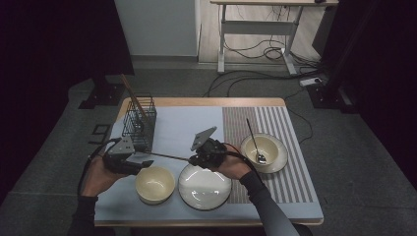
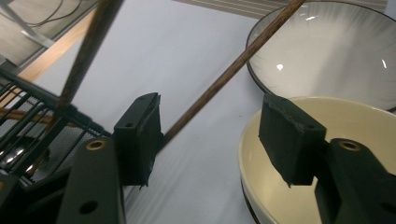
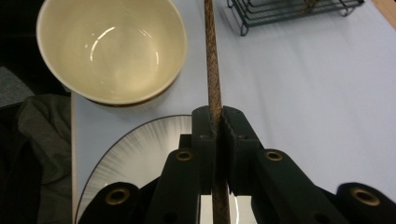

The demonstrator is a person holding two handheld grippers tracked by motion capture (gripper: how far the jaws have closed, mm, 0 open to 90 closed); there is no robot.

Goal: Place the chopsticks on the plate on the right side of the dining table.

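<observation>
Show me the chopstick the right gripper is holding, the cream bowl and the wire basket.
chopstick (image 3: 213, 70), right gripper view, the shaft just ahead of the fingers.
cream bowl (image 1: 155, 184), high view, the inner floor of the bowl.
wire basket (image 1: 139, 125), high view, the front wire wall.

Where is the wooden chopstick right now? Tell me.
In the high view the wooden chopstick lies level above the mat, pinched in the right tool, running left past the cream bowl towards the open left tool, in front of the wire basket.

No text, label, brand, number or sign could be read on anything in these views of the table.
</observation>
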